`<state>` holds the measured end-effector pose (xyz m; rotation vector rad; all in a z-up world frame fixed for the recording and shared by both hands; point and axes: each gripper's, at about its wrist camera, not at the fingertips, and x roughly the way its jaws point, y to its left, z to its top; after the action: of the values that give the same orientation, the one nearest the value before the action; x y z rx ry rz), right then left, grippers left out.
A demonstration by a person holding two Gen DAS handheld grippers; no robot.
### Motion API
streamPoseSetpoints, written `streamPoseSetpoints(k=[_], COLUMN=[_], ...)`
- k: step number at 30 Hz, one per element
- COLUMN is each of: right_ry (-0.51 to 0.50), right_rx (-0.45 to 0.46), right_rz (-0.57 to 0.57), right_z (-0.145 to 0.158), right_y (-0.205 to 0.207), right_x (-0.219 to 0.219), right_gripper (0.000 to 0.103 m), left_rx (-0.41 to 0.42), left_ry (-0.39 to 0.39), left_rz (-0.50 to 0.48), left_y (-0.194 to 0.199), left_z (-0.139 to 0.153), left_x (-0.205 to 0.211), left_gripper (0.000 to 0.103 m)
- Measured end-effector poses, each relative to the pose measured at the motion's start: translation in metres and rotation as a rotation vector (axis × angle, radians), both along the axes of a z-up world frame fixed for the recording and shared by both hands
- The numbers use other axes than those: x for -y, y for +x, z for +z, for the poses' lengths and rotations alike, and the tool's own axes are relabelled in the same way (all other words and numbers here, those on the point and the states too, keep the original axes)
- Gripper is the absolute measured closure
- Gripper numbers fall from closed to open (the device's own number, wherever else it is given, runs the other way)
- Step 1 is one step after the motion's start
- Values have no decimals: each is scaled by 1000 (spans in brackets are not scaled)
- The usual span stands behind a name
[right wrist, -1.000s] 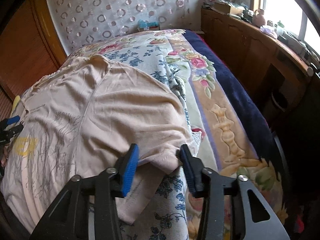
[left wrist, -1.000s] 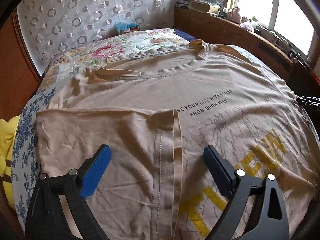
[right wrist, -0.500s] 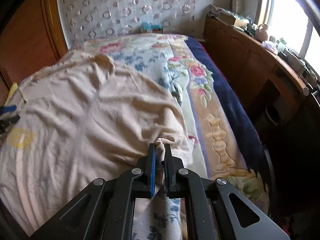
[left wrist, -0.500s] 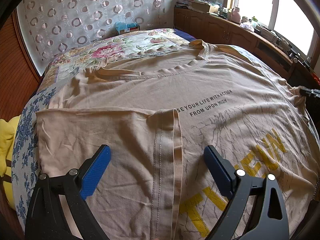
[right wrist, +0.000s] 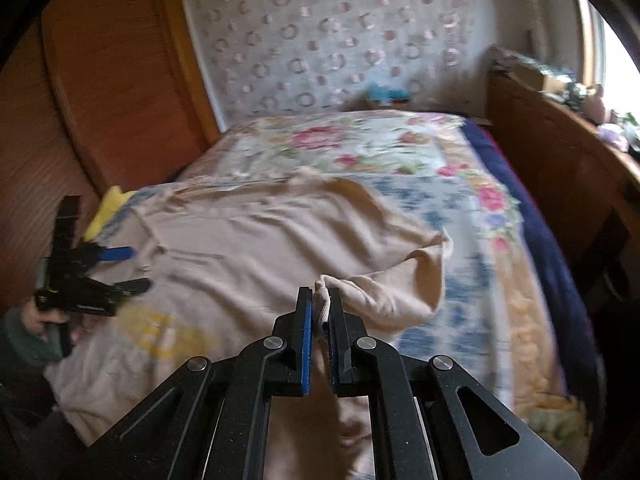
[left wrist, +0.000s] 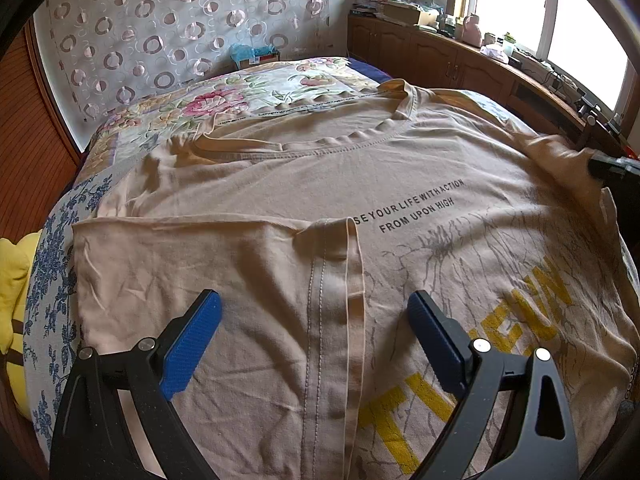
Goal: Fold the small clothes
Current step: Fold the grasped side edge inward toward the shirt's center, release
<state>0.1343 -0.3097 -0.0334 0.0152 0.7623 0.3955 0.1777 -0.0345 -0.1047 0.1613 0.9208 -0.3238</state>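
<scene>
Pinching the right sleeve in my right claw, probably to fold it left across the shirt; my left claw hovers spread.

T-shirt lies spread on the bedspread, collar toward the far end of the bed. Its left sleeve is folded inward onto the chest, hem next to the printed text. Left gripper hovers over the near part of the shirt, straddling the sleeve hem. Right gripper is at the shirt's right edge, with a bunch of the right sleeve between its fingers, raised off the bedspread. Cabinets run along the right side of the bed, under the window. Curtain hangs beyond the far end. Cushion sits at the left edge.
</scene>
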Motion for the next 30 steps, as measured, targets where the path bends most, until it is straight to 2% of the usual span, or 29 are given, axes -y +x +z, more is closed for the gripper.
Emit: streamPoseSetpoints(k=[6,9,10,12,14,18,24,27,30], right_ry=[-13,-33,-33,-21,-3,-5,-45,-59,-99], right_rx=[-71,-93,-91,-80,-57,-17,-87,-110,-120], right_rz=[77,81,79,73,65,24,-36,-14,0], right_z=[-33,-40,-39,-33,-21,-9,-29,-41,-50], right_y=[13,19,20,21,19,18,30,40,45], right_x=[-40,-47,-46,-45,-38,-16,-1,-10,-20], right_gripper=[96,91,89,70,63,63,63,72,75], left_rx=[17,40,47,58,68,89,105,104,100], left_ry=[-1,-34,-51,-78,-94,-105,-111,-109,-106], left_rz=[13,28,34,46,56,59,52,53,57], left_y=[-6,-11,-13,-17,-20,-27,-32,-34,-38], left_z=[6,15,19,25,29,37,41,40,40], left_x=[-1,-10,-12,-17,-21,-23,-23,-24,-26], left_gripper=[8,8,8,8,8,8,8,8,8])
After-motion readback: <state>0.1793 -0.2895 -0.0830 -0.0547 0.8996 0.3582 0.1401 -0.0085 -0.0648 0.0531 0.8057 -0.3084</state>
